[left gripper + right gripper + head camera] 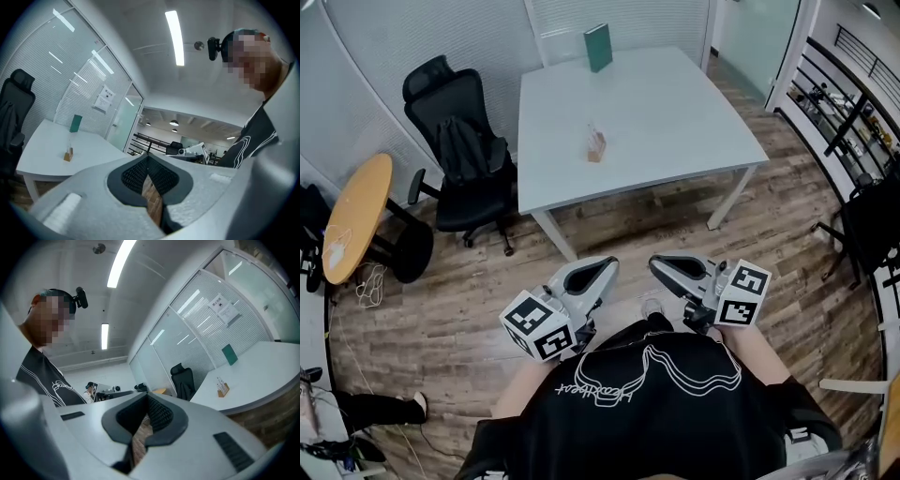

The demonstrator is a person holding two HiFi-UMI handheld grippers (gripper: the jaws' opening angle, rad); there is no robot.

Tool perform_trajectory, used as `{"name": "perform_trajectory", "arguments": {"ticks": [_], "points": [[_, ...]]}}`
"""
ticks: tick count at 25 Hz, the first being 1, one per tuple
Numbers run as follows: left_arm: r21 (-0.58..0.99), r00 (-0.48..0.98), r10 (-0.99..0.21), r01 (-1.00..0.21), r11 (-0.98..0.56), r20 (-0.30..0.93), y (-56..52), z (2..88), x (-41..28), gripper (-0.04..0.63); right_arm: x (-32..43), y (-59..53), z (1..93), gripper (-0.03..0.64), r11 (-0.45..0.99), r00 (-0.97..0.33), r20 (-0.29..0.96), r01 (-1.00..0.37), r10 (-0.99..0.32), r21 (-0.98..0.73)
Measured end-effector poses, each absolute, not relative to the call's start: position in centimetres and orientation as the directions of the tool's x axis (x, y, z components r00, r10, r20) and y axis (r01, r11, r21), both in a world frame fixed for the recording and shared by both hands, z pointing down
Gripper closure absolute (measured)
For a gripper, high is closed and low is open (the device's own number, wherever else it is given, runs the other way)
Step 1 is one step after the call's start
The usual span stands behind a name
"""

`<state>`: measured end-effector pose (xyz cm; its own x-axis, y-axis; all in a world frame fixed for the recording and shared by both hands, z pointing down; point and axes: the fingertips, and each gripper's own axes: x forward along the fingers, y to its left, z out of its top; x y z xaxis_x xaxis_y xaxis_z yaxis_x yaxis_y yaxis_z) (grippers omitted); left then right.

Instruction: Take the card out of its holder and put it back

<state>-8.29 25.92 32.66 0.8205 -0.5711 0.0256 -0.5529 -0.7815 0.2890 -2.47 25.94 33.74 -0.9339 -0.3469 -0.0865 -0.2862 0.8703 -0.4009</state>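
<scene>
A small wooden card holder (596, 146) with a pale card standing in it sits near the middle of the white table (675, 122). The same holder shows far off in the left gripper view (69, 154) and in the right gripper view (222, 388). Both grippers are held close to the person's chest, well short of the table. My left gripper (605, 269) is shut with nothing between its jaws. My right gripper (661, 266) is shut and empty too.
A green book (598, 47) stands upright at the table's far edge. A black office chair (464, 150) stands left of the table, with a round wooden side table (356, 217) further left. Shelving (848, 103) lines the right side. Wooden floor lies between me and the table.
</scene>
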Motion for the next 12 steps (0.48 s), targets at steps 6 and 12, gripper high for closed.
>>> {"name": "perform_trajectory", "arguments": {"ticks": [6, 12], "points": [[0.306, 0.756, -0.654, -0.632, -0.712, 0.038, 17.8, 33.9, -7.5, 0.581, -0.3, 17.6, 34.6, 0.607, 0.851, -0.926, -0.069, -0.309, -0.37, -0.425], [0.315, 0.675, -0.733, -0.715, -0.624, 0.081, 8.8, 35.5, -7.2, 0.581, 2.0, 7.7, 35.8, 0.607, 0.819, -0.89, -0.009, -0.416, -0.456, -0.396]]}}
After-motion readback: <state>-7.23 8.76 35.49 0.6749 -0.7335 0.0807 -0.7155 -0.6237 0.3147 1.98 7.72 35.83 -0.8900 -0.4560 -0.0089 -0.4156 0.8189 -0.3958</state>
